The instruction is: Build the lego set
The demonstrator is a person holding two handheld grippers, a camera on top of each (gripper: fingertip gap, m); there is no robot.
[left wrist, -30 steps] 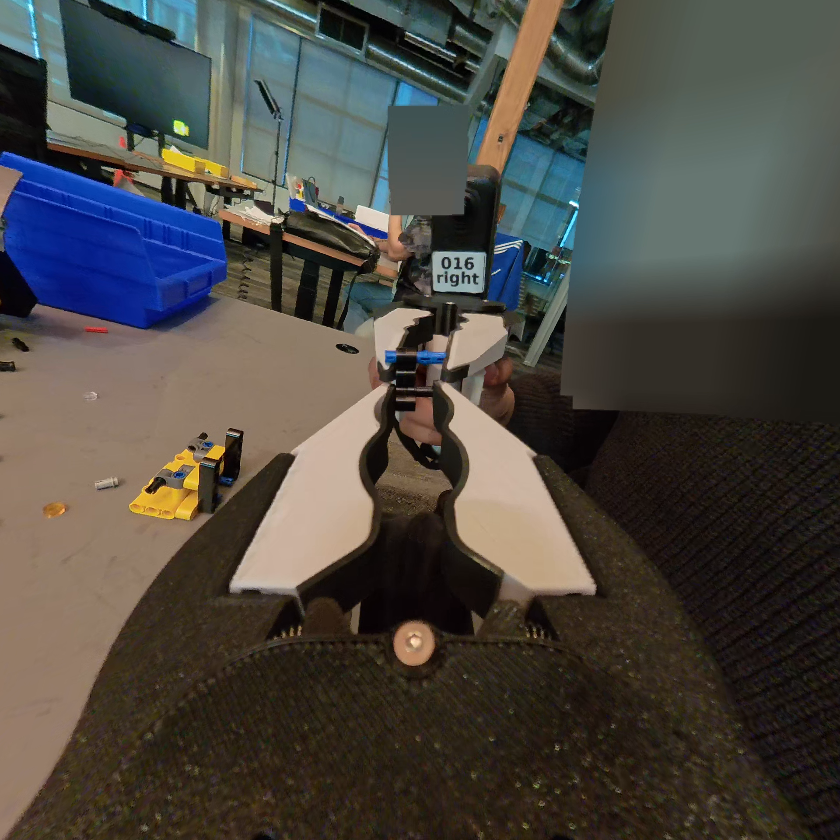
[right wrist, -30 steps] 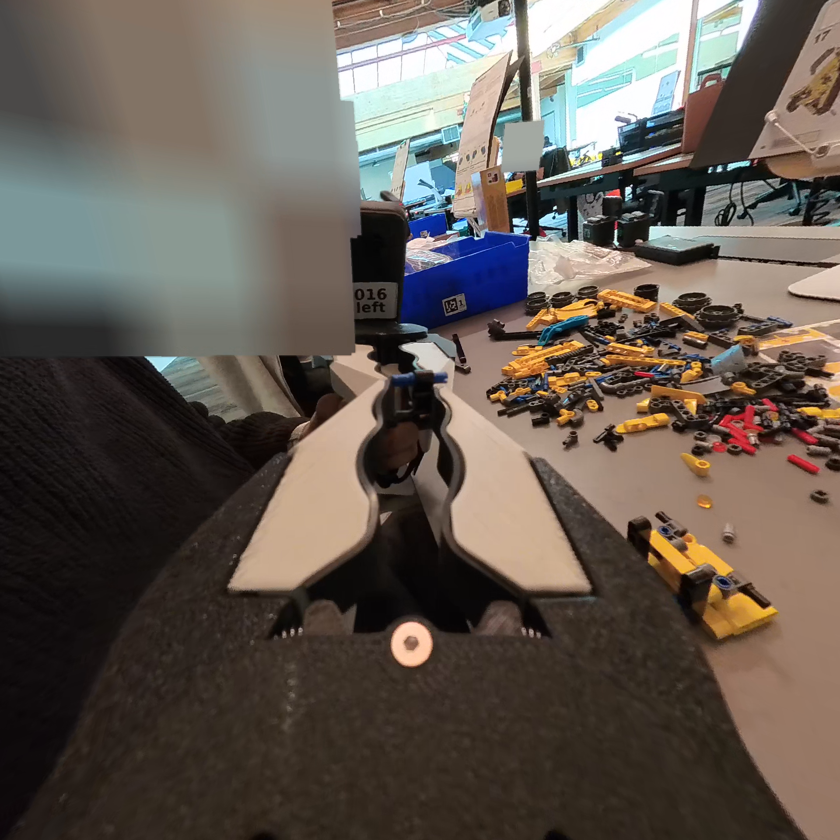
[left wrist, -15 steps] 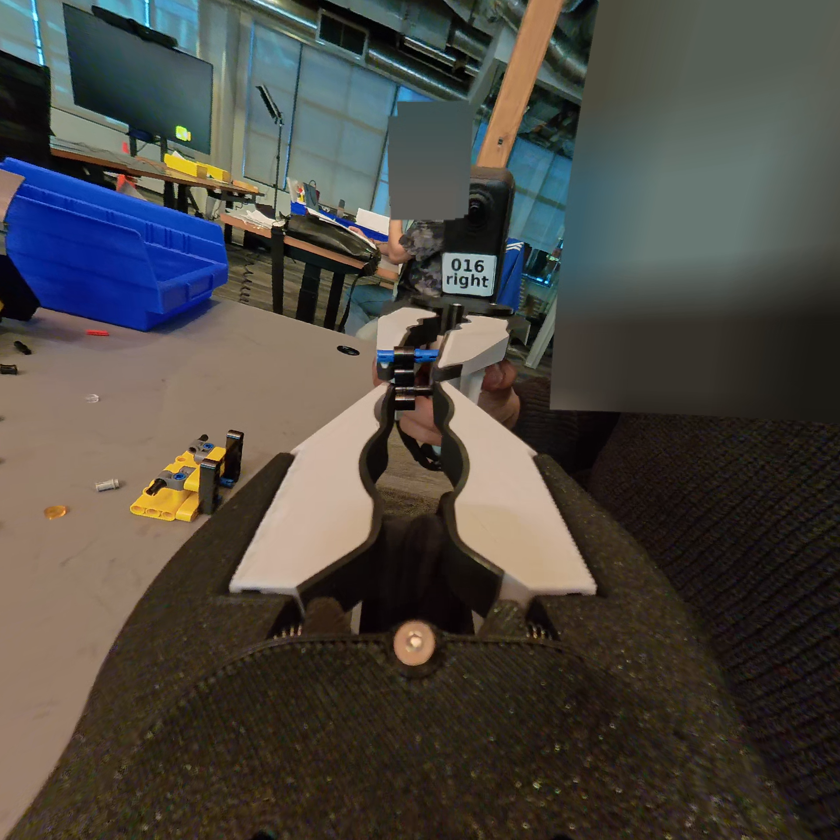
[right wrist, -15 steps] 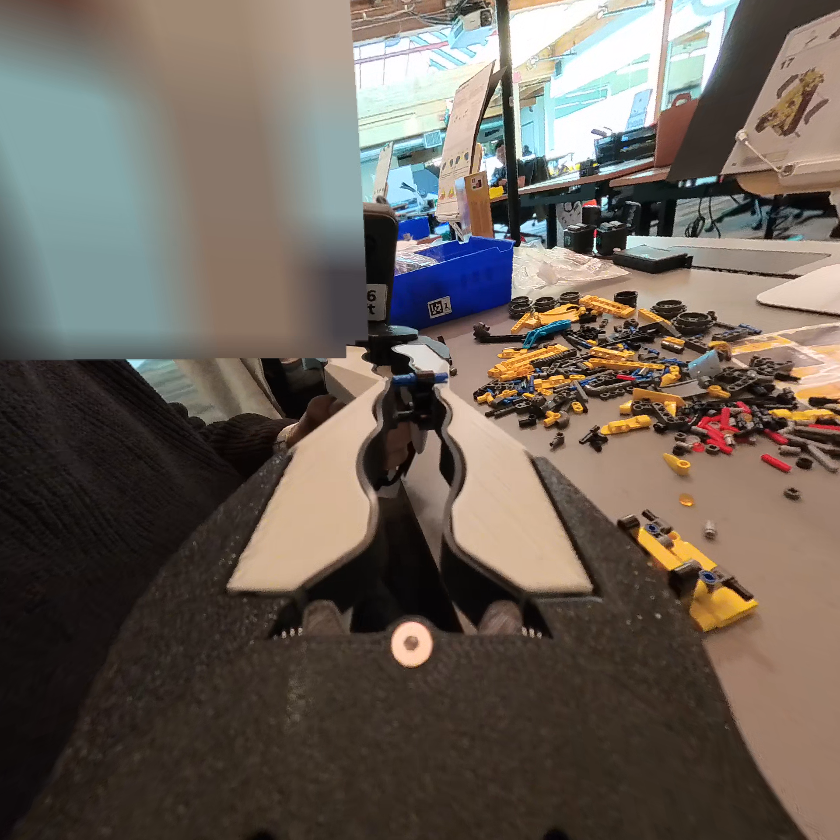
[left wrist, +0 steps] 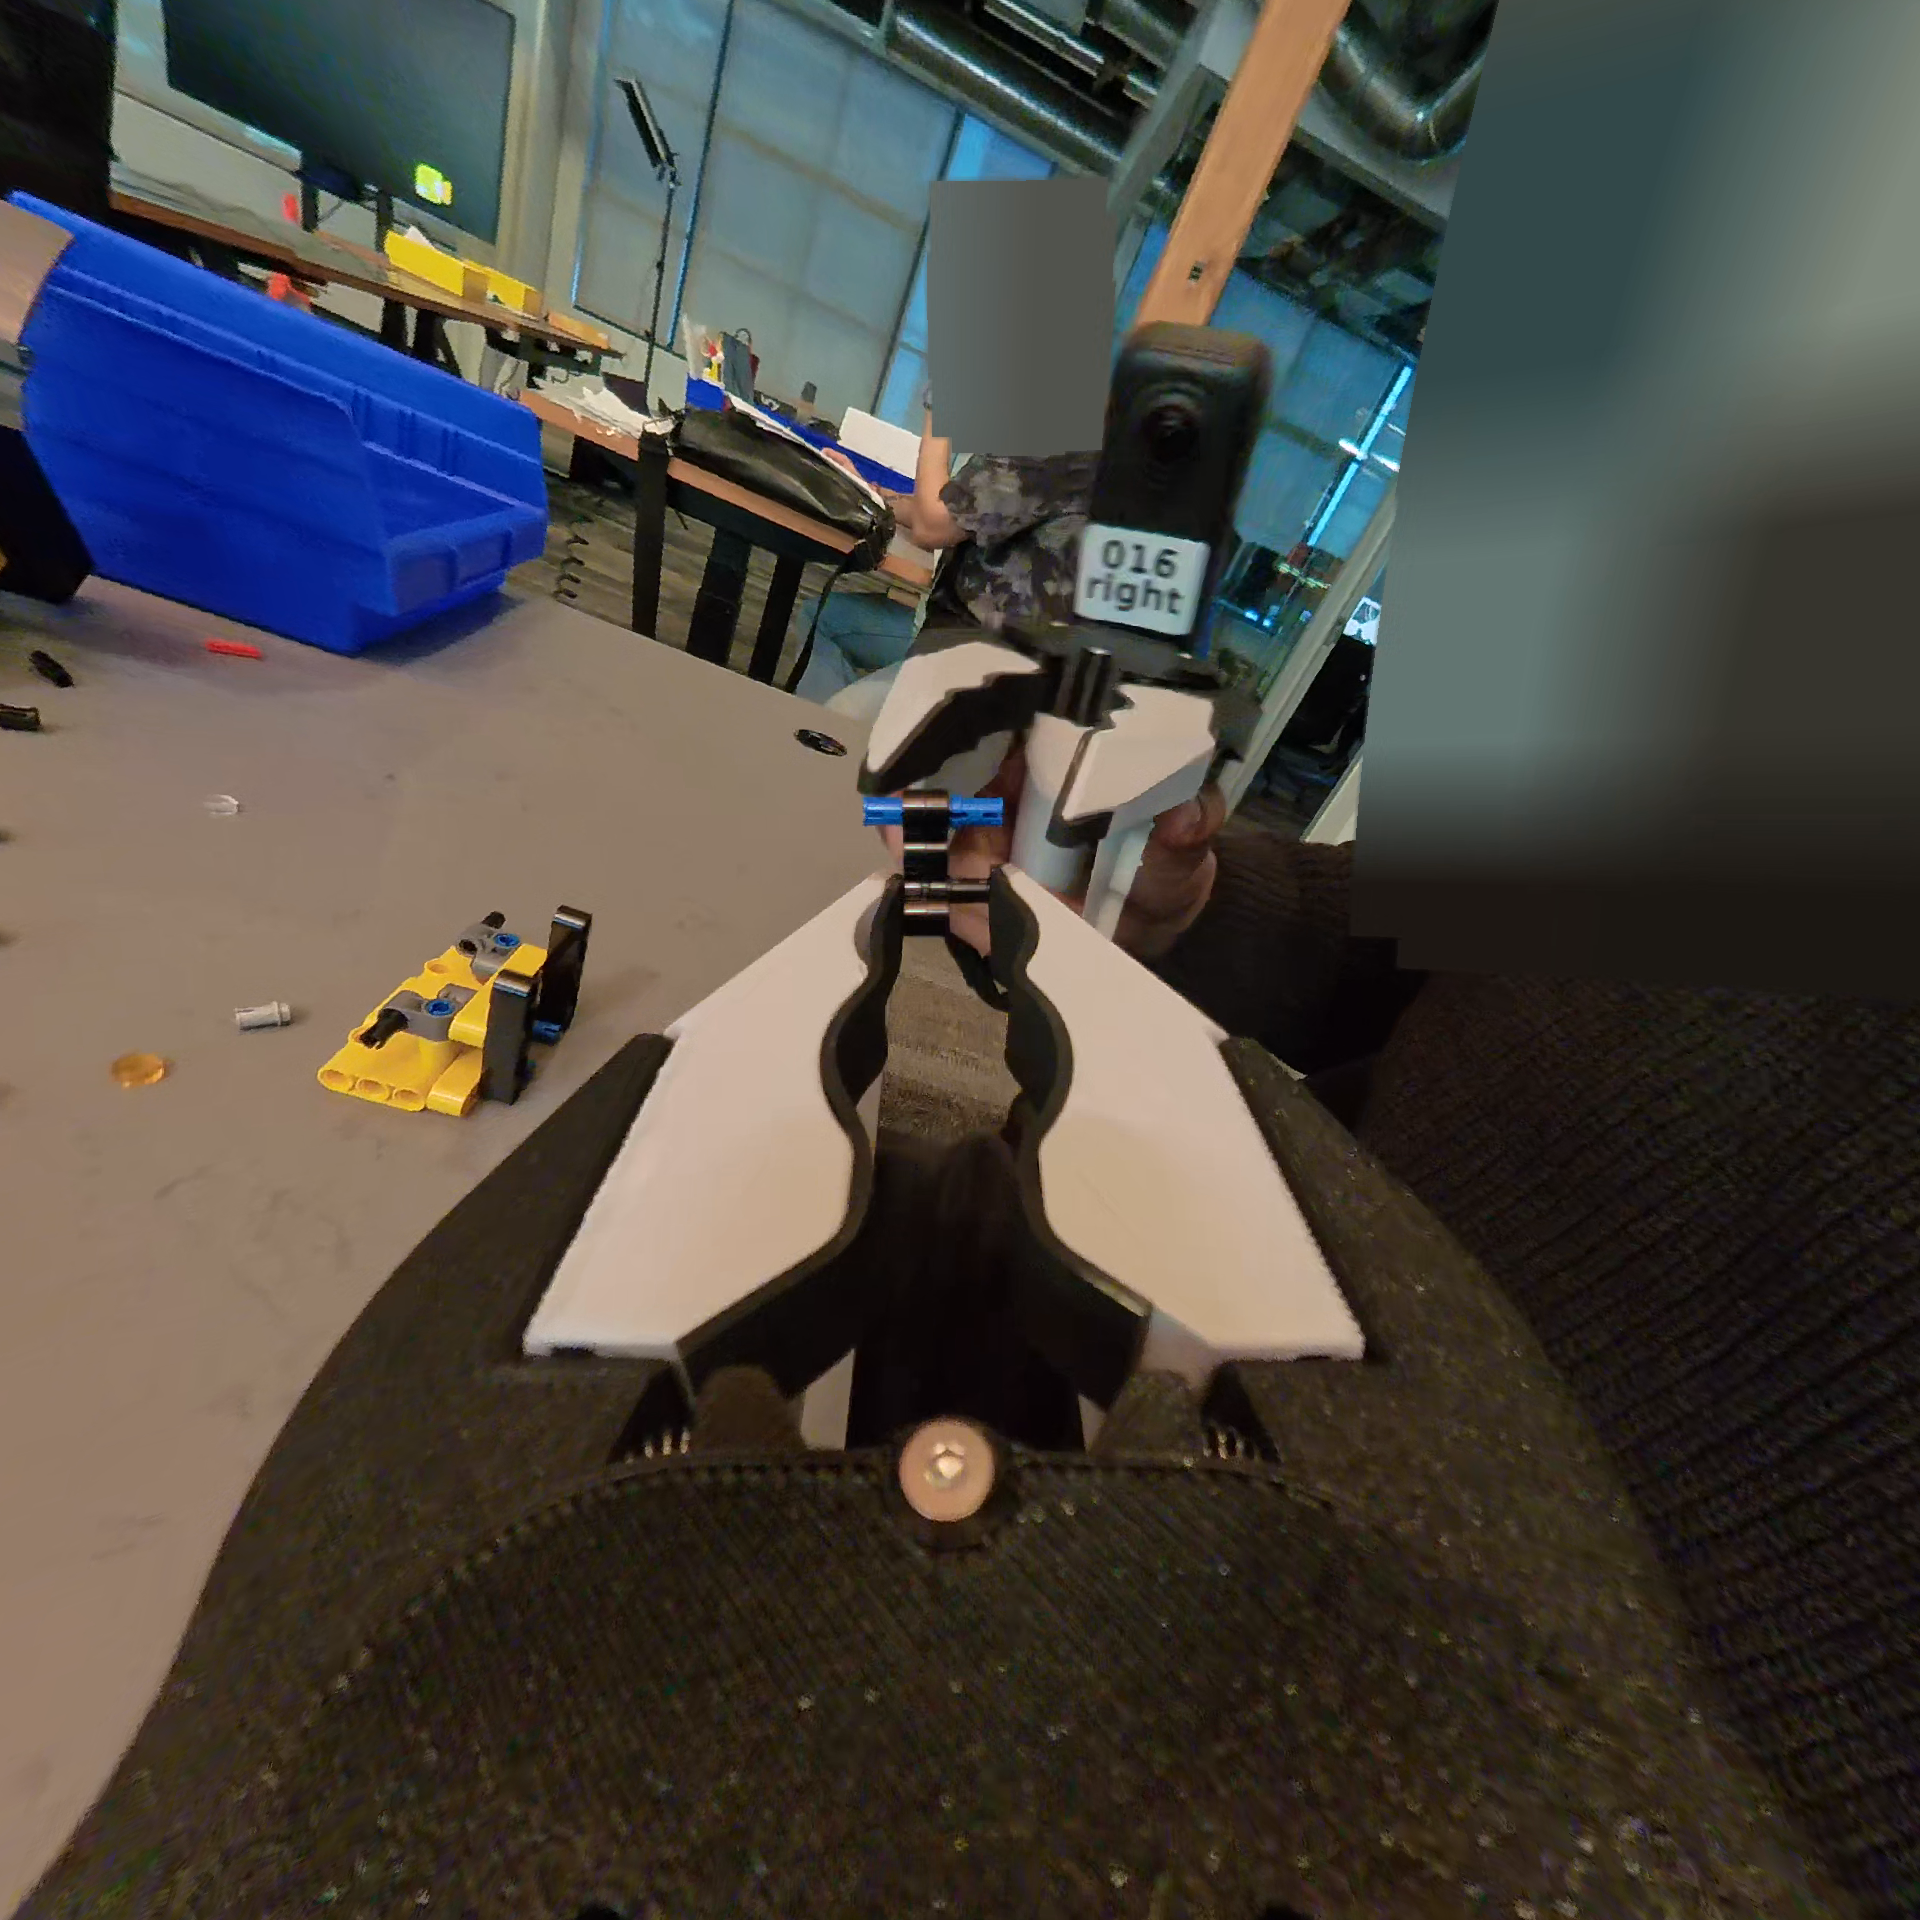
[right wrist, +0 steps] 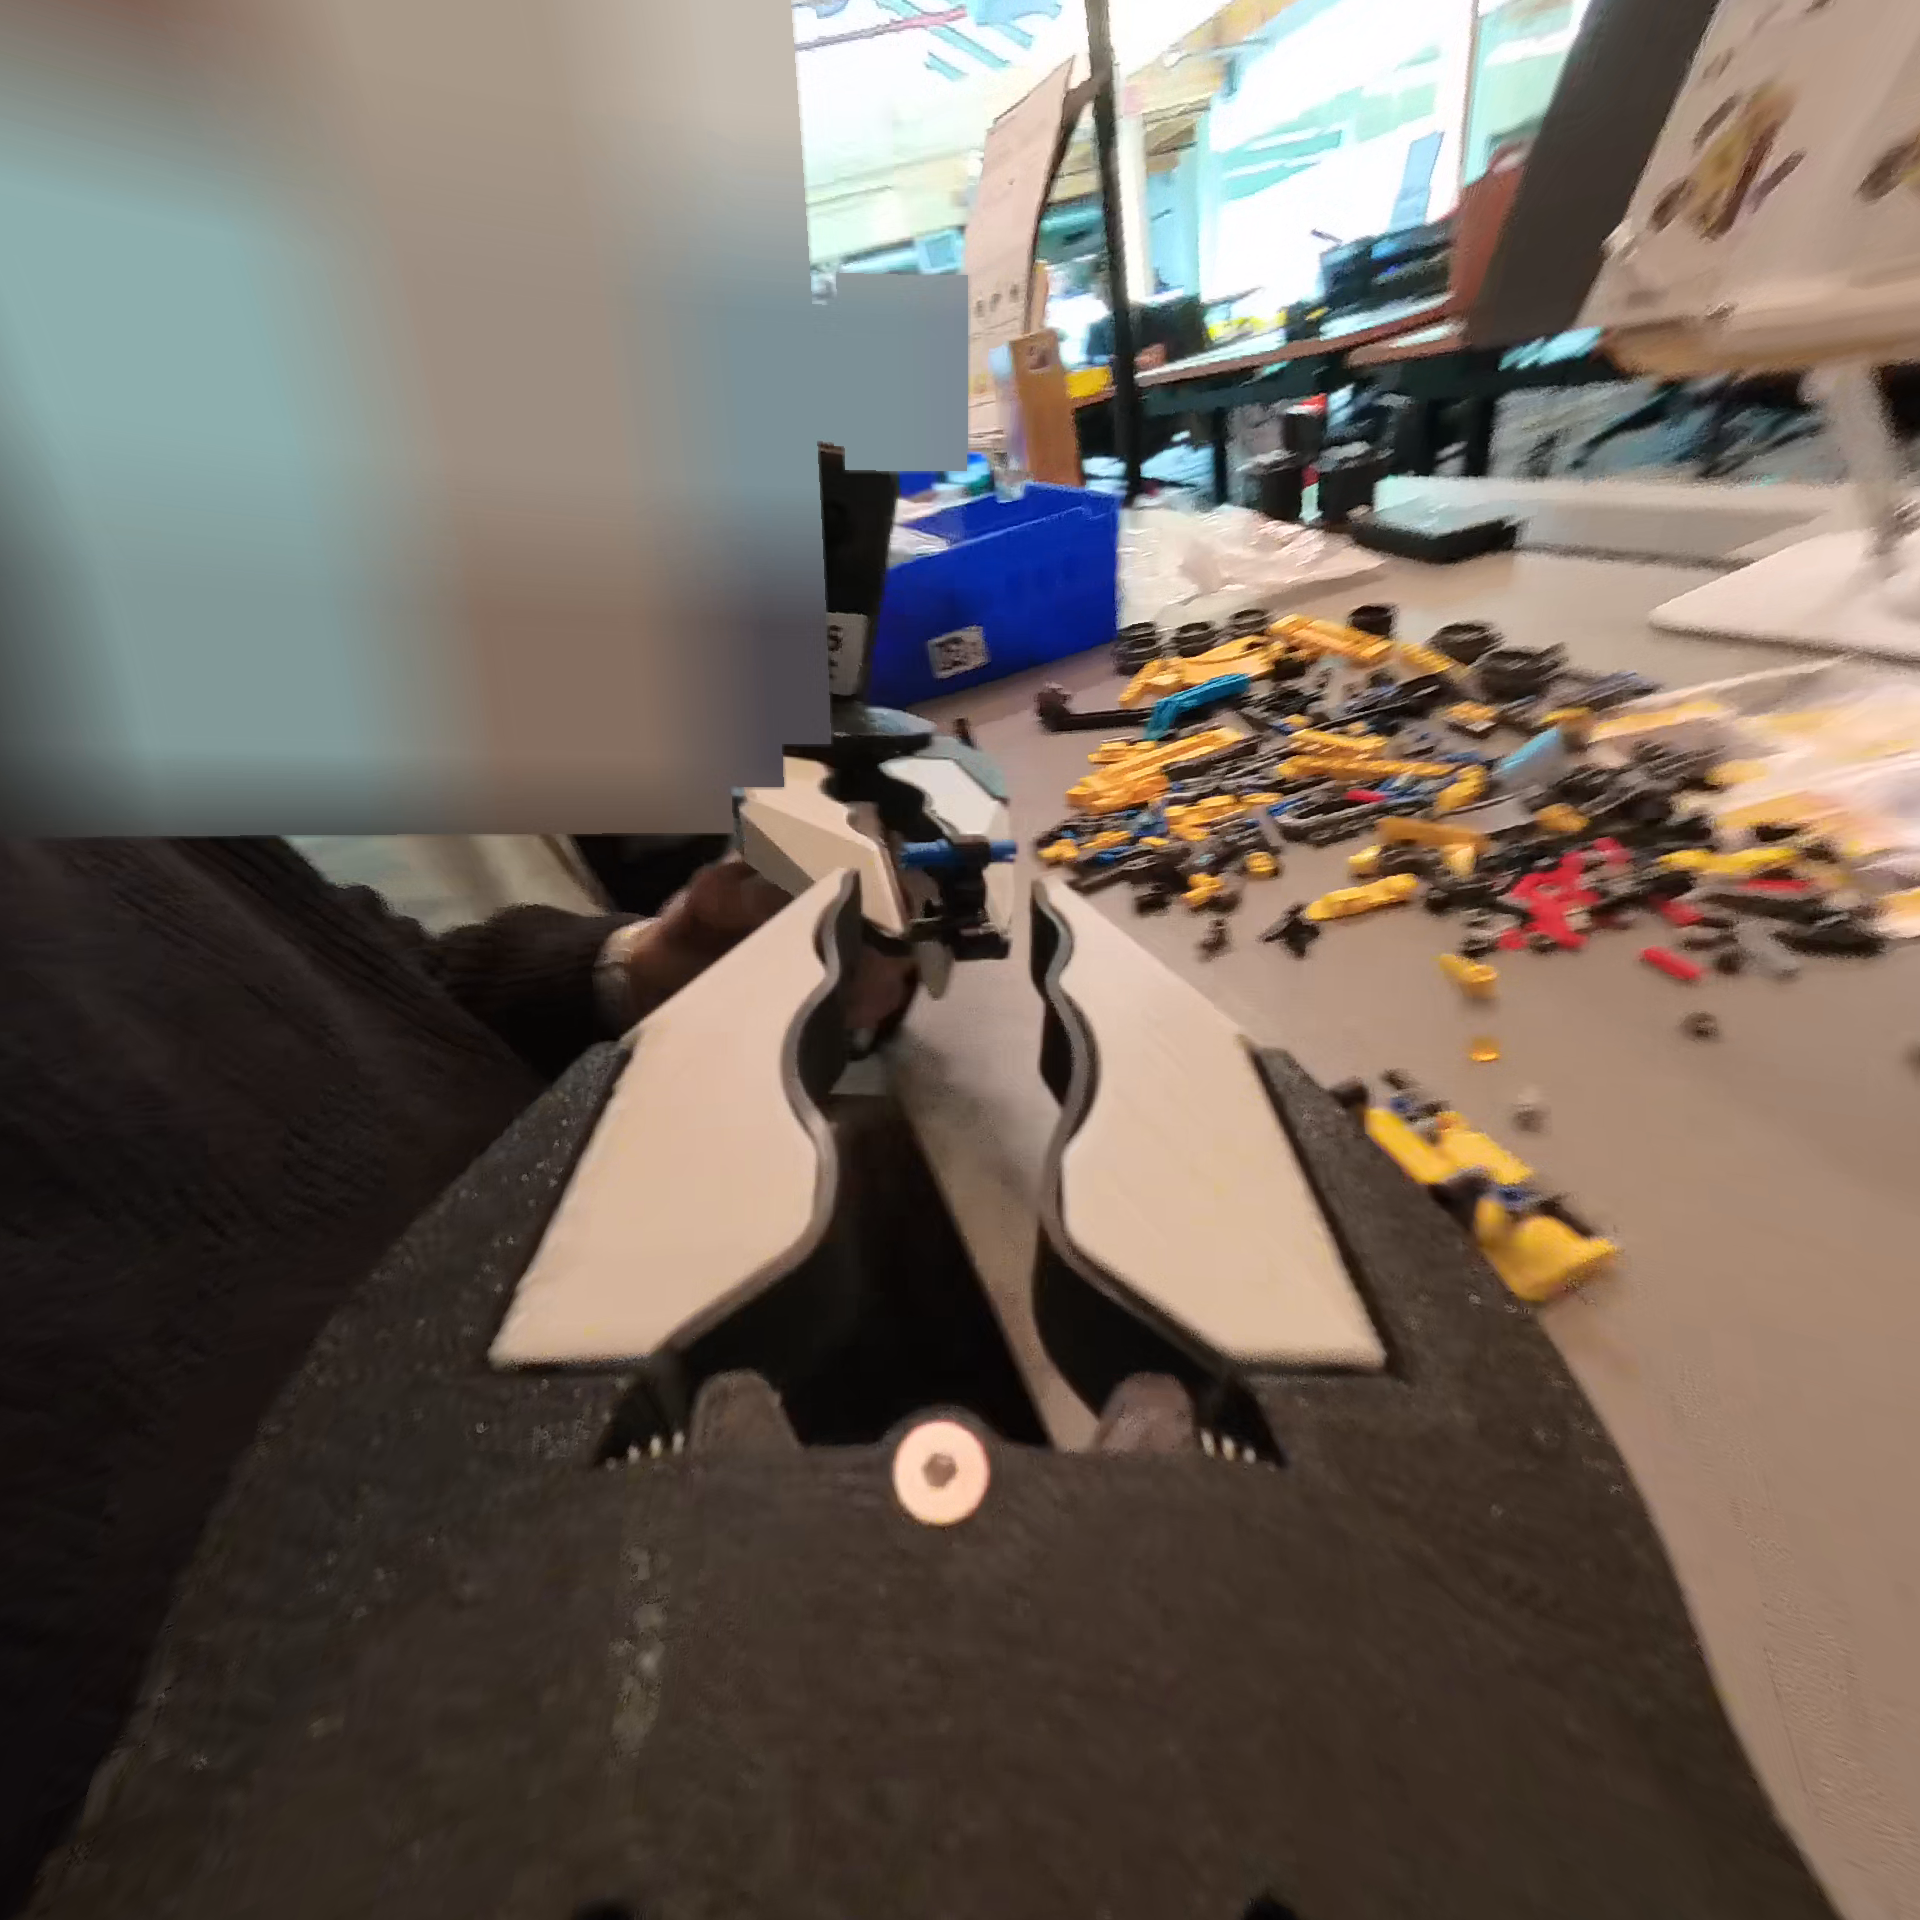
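My left gripper (left wrist: 940, 899) is shut on the lower end of a short black beam (left wrist: 925, 852) that carries a blue pin (left wrist: 930, 810) across its top. It holds the beam upright in the air near the table's edge. My right gripper (right wrist: 945, 899) is open and empty, with its jaws wide apart. It faces the left gripper, just short of the beam (right wrist: 961, 904). In the left wrist view the right gripper (left wrist: 1023, 769) shows behind the beam, held in a hand. A small yellow and black assembly (left wrist: 447, 1039) lies on the grey table (left wrist: 520, 810).
A spread of yellow, black, red and blue parts (right wrist: 1403, 790) covers the table to the right. The yellow assembly (right wrist: 1486, 1195) lies nearer. Blue bins (left wrist: 260, 436) (right wrist: 997, 582) stand at the back. A grey pin (left wrist: 262, 1015) and a gold disc (left wrist: 138, 1068) lie loose. A dark sleeve (left wrist: 1662, 1247) shows on the right. The grippers are tip to tip, or close to it. The gold disc (left wrist: 138, 1068) is about 15 cm from both grippers' fingertips.
My right gripper has opened, let go of the black beam and drawn back a little. My left gripper still holds the beam.
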